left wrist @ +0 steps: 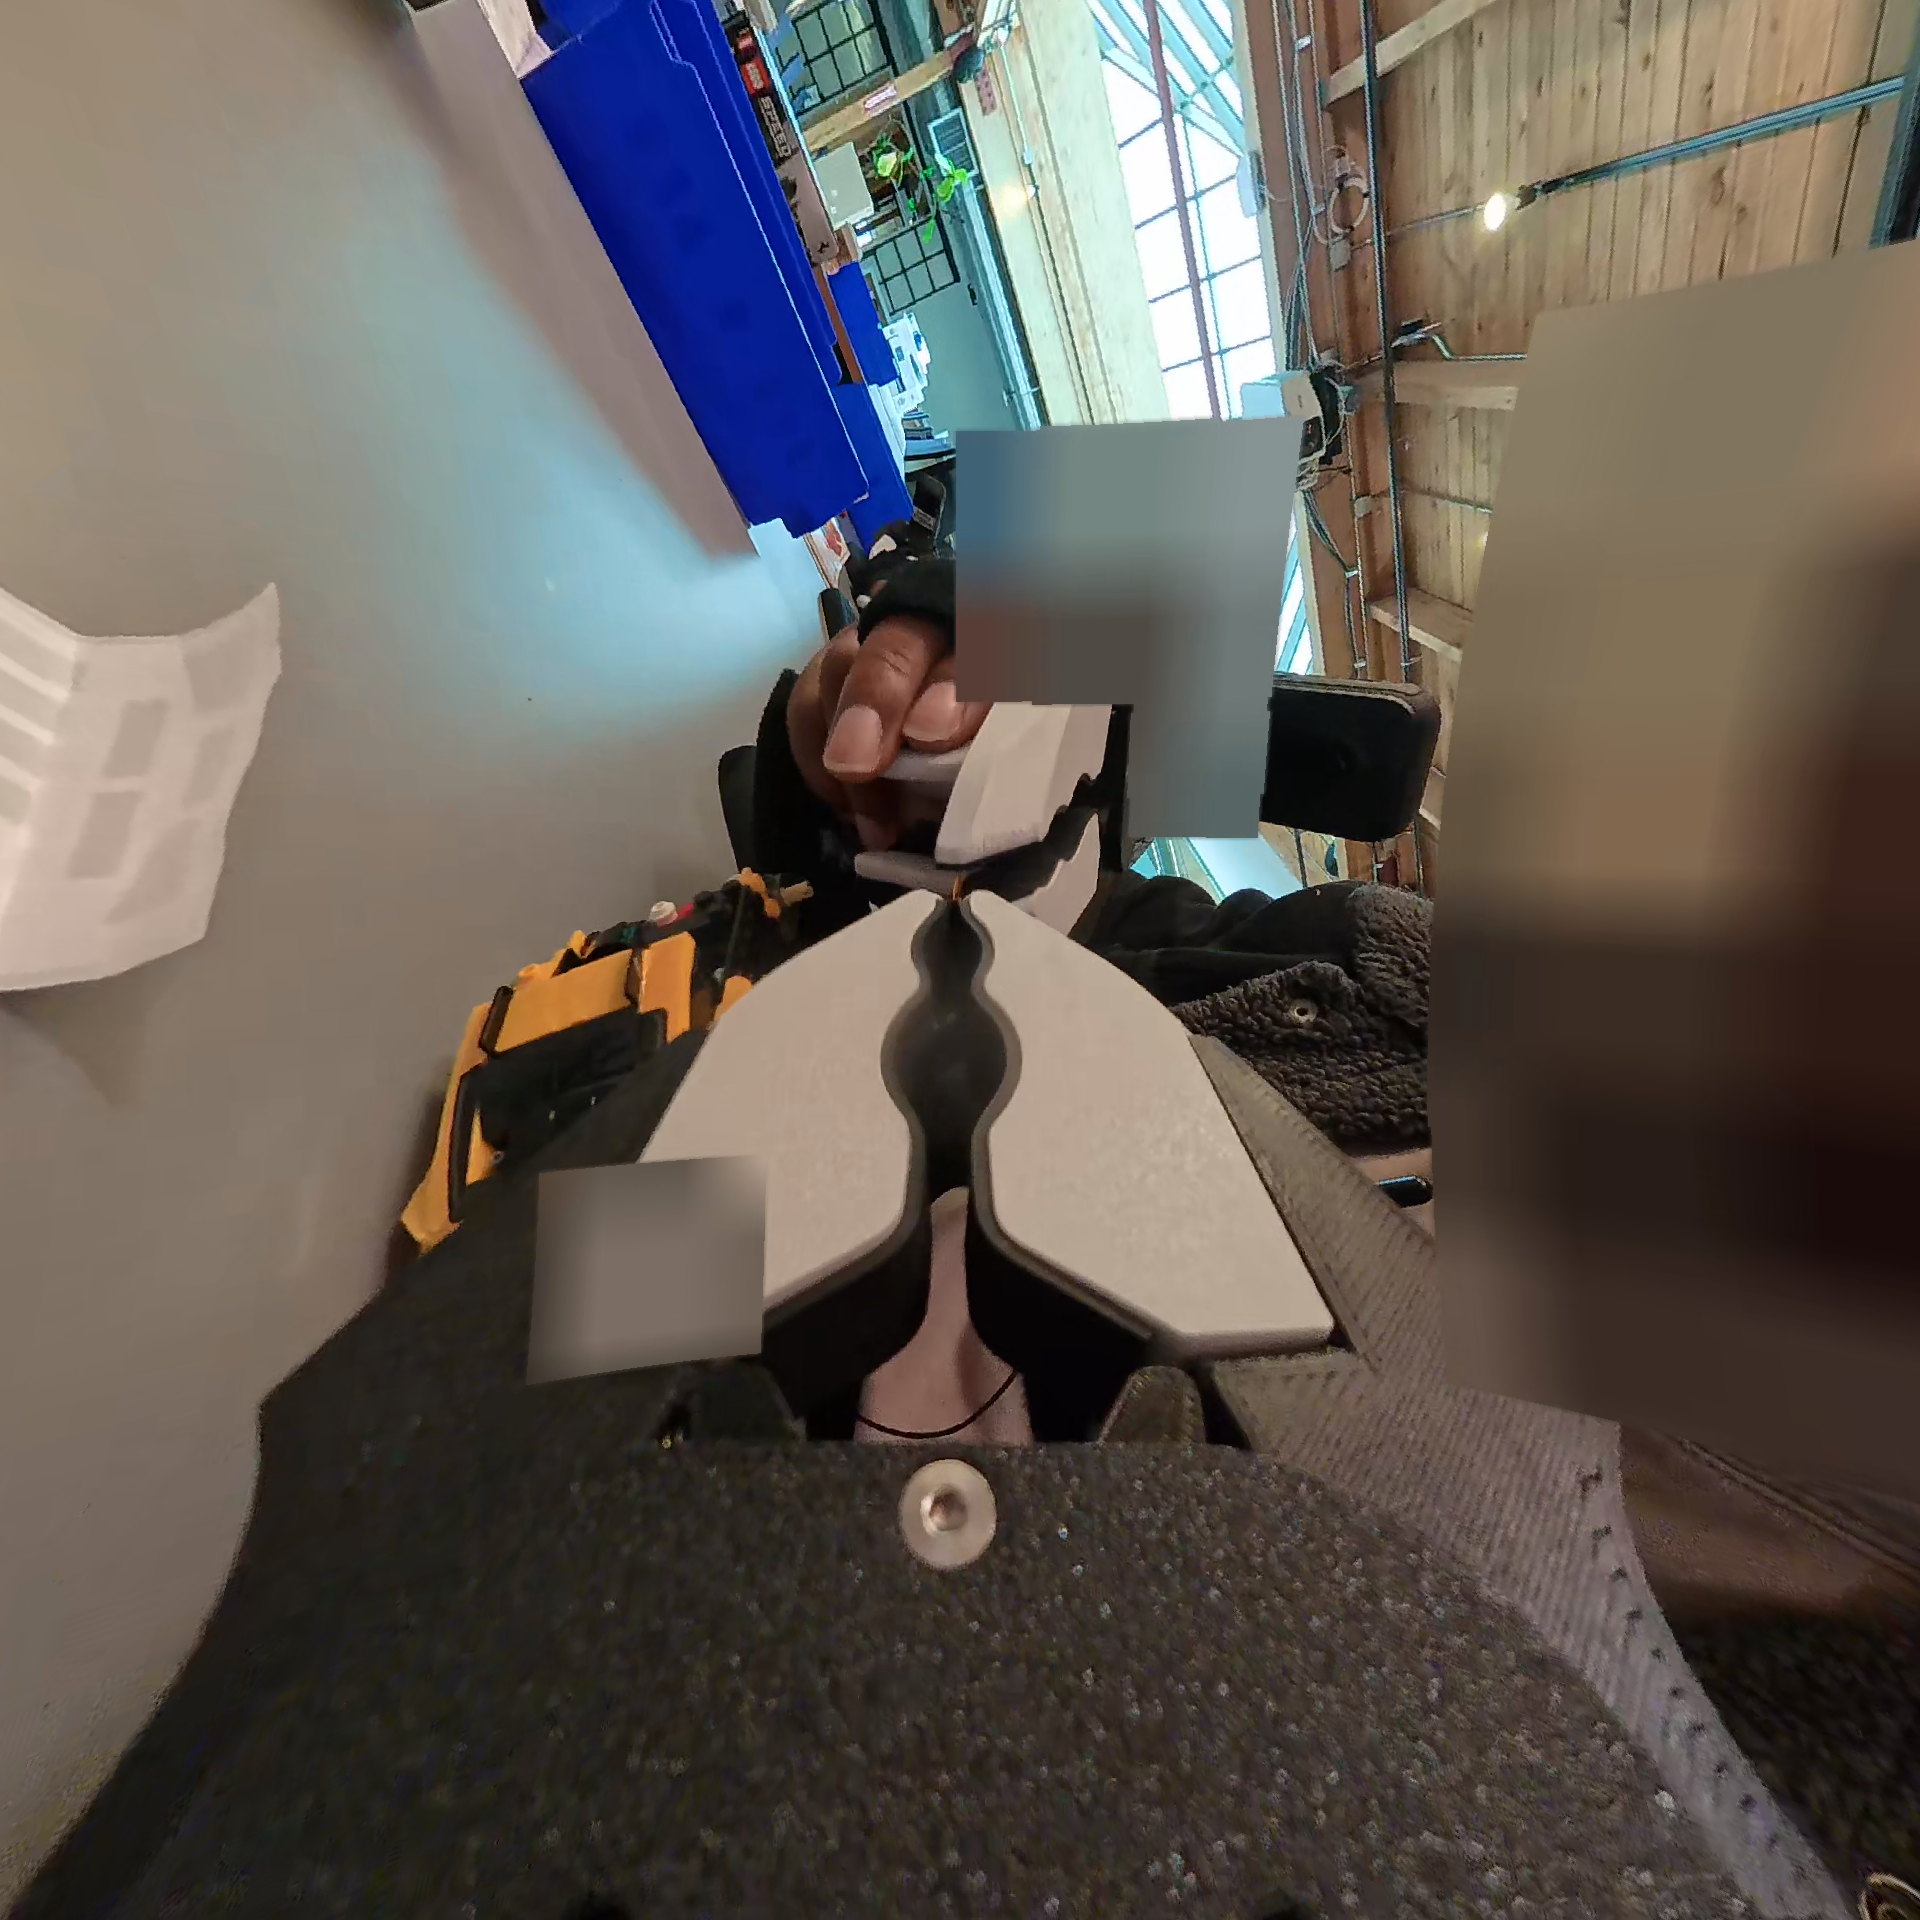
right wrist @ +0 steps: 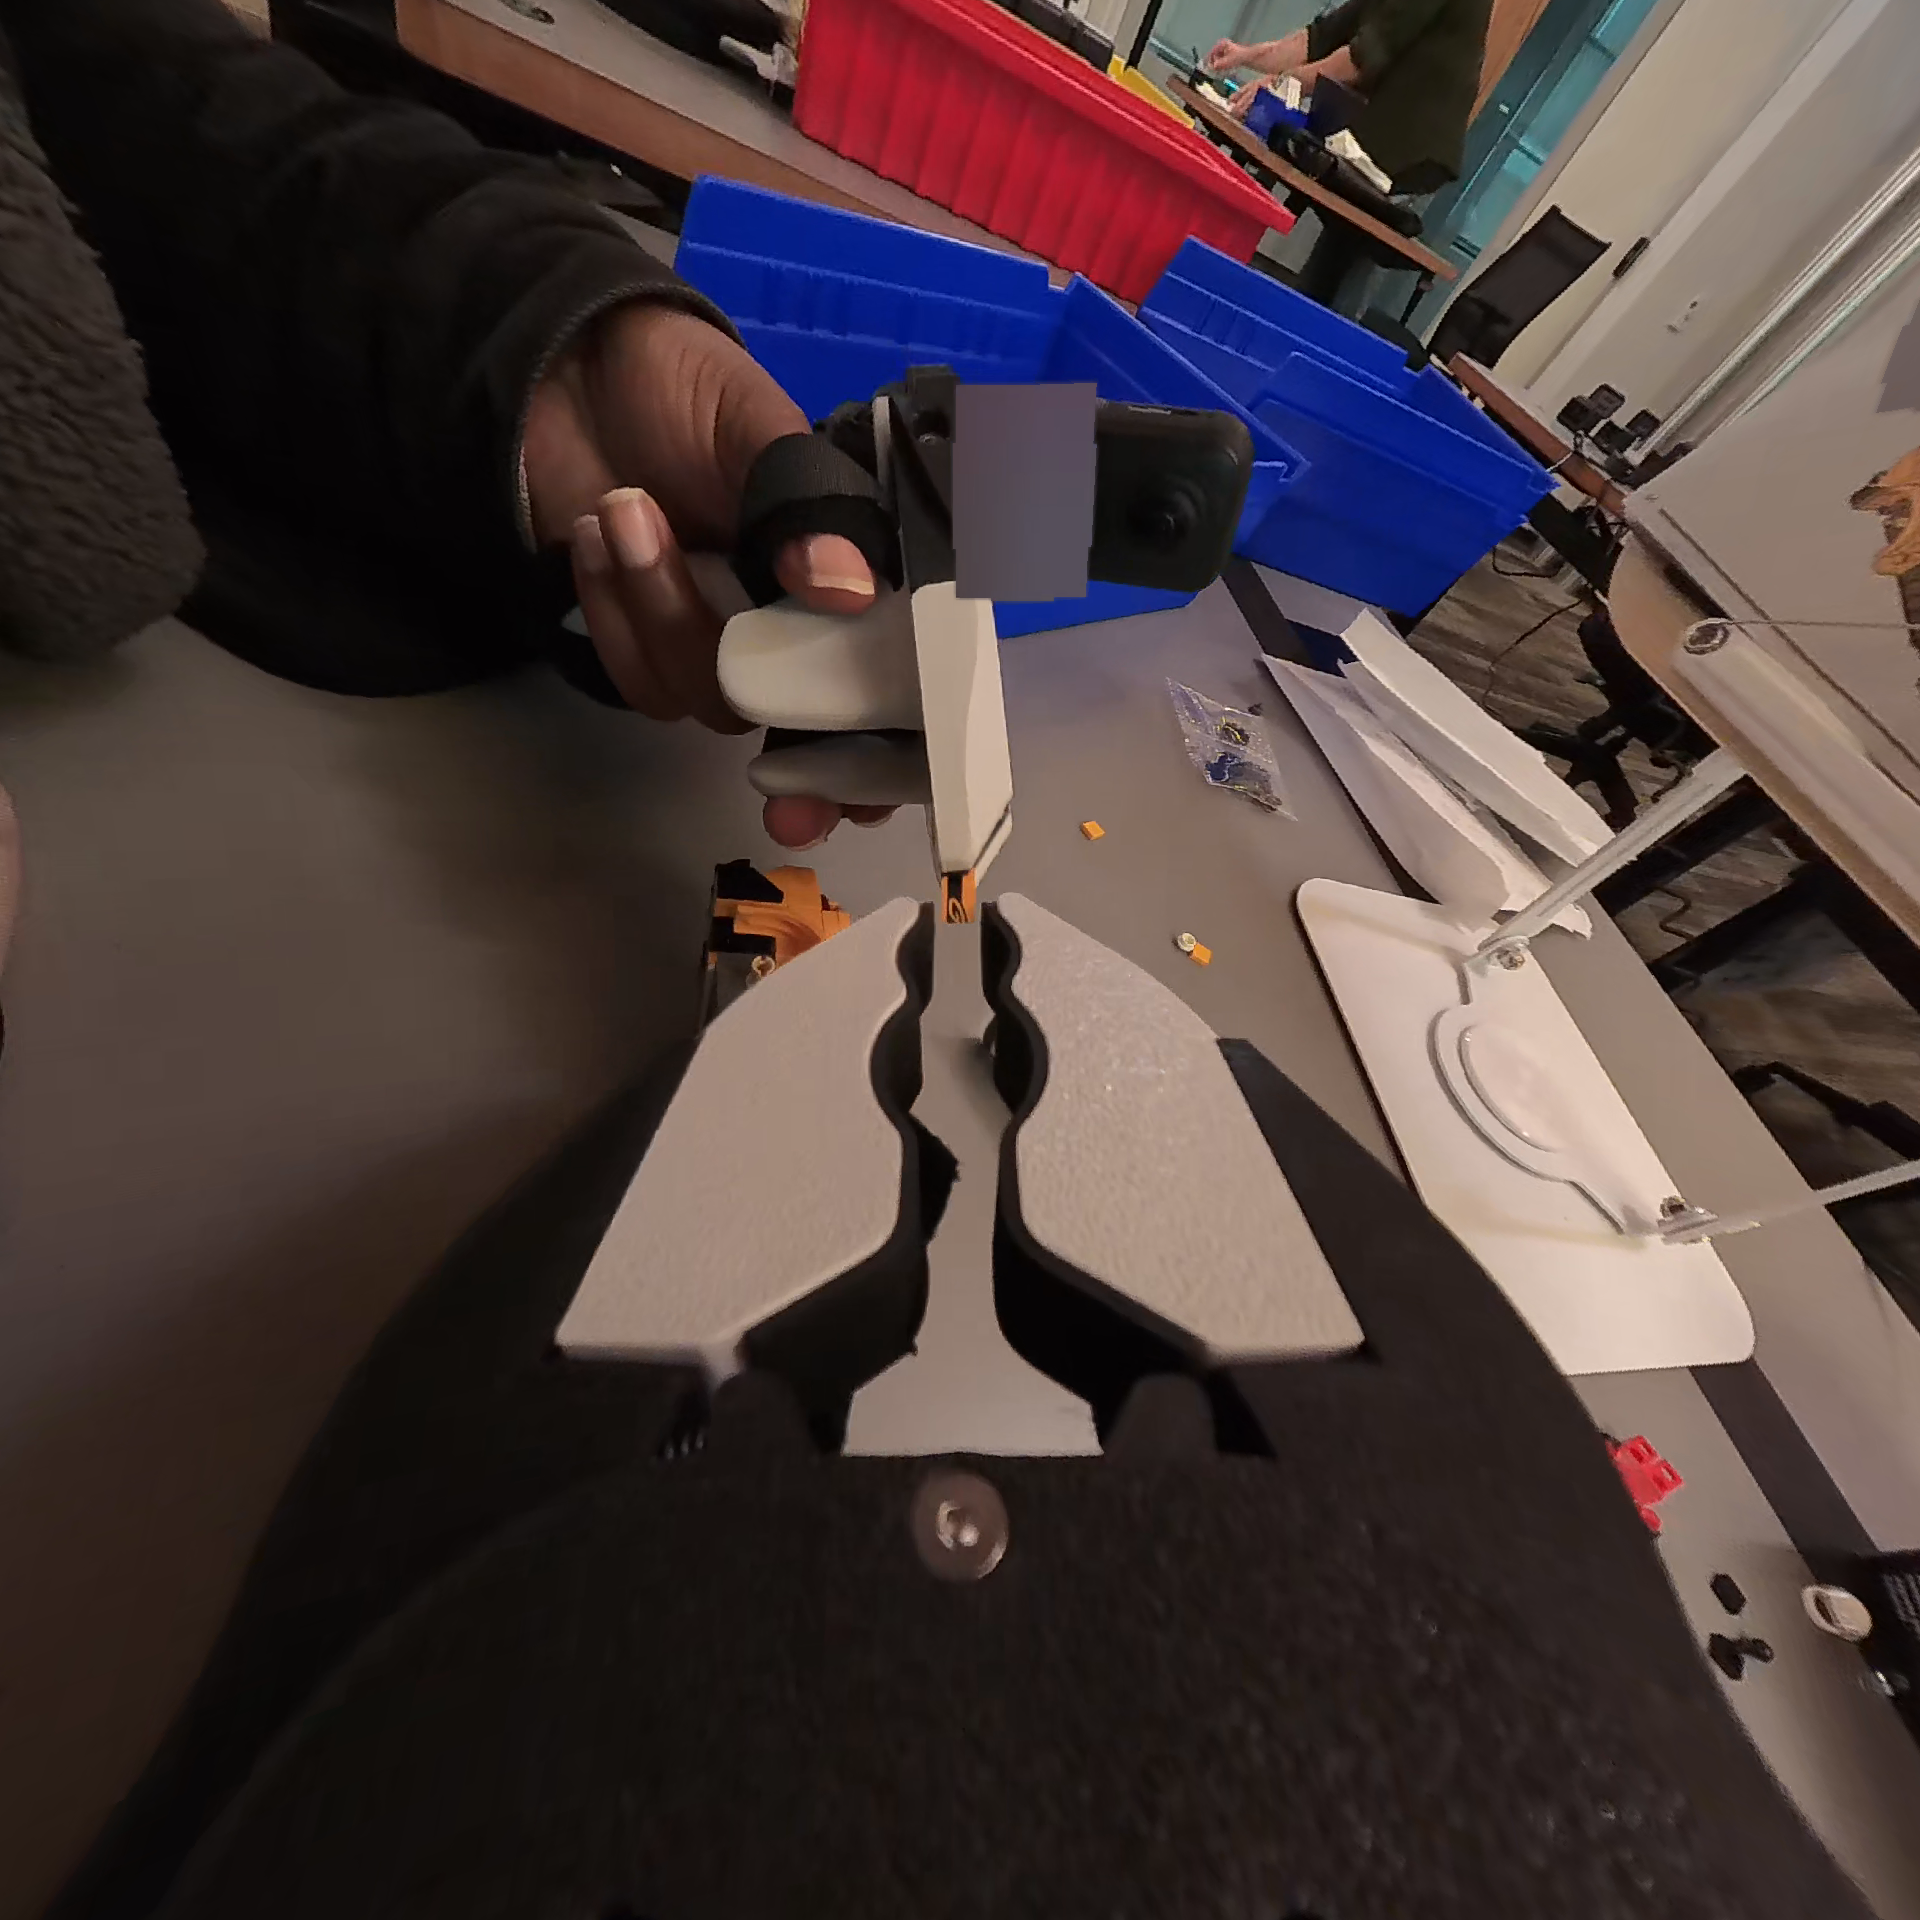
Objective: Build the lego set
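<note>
Two grippers meet tip to tip over my grey table (right wrist: 312,987), with one small piece between them.

Item 1, right gripper (right wrist: 961,914): grey fingers with black wavy pads, parted a little; the piece stands in the gap at the tips and I see a sliver of space on each side, so I log it as not clamped.

Item 2, orange piece (right wrist: 958,899): small, flat, orange with a black curved marking, held upright above the table. Its upper end is pinched in the left gripper (right wrist: 966,868), whose white fingers come down closed on it.

Item 3, left gripper, own view (left wrist: 954,902): tips drawn together on a thin orange sliver (left wrist: 957,889), touching the other gripper's tips.

Item 4, orange-and-black brick model (right wrist: 769,914): on the table just left of the fingertips; yellow-orange body, black panels.

Item 5, loose orange bits (right wrist: 1091,829), (right wrist: 1197,951): on the table to the right.

Item 6, clear bag of small parts (right wrist: 1231,743), white paper sheets (right wrist: 1455,748), white flat base (right wrist: 1558,1195).

Item 7, blue bins (right wrist: 935,281) and a red bin (right wrist: 987,114), farthest back.
</note>
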Available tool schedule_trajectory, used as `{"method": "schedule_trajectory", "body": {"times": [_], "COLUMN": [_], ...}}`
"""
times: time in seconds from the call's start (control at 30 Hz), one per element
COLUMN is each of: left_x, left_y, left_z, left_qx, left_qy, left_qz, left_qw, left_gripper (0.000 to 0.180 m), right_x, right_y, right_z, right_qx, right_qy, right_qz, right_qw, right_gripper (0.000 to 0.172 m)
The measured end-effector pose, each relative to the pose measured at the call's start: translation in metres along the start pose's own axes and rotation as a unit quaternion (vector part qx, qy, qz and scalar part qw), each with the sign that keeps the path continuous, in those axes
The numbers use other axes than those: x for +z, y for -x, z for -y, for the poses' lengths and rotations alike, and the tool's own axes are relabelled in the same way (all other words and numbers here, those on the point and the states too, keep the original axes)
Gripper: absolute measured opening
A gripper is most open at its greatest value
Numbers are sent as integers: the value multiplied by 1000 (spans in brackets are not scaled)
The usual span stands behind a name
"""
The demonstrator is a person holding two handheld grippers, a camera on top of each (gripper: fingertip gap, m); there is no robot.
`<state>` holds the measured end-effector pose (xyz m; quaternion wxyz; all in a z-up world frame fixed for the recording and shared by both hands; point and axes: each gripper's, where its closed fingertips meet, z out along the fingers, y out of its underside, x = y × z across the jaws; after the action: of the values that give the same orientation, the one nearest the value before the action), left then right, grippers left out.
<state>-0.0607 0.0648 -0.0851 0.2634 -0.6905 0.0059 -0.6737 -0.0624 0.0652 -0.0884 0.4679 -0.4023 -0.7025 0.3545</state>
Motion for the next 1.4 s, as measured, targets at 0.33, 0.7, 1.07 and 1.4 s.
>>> {"method": "schedule_trajectory", "body": {"times": [0.33, 0.7, 1.07, 1.4], "left_x": [1, 2, 0, 1], "left_y": [0, -1, -4, -6], "left_z": [-1, -3, -5, -7], "left_qx": [7, 56, 74, 65], "left_qy": [2, 17, 26, 28], "left_qz": [2, 23, 27, 20], "left_qw": [1000, 998, 997, 997], "left_gripper": [0, 16, 17, 17], "right_x": [1, 1, 1, 2], "right_y": [1, 1, 2, 4], "right_z": [-2, -2, -6, -6], "right_qx": [12, 35, 6, -3], "right_qy": [1, -6, 3, 16], "right_qz": [8, 23, 20, 24], "right_qw": [1000, 999, 1000, 1000], "right_gripper": [4, 4, 9, 9]}}
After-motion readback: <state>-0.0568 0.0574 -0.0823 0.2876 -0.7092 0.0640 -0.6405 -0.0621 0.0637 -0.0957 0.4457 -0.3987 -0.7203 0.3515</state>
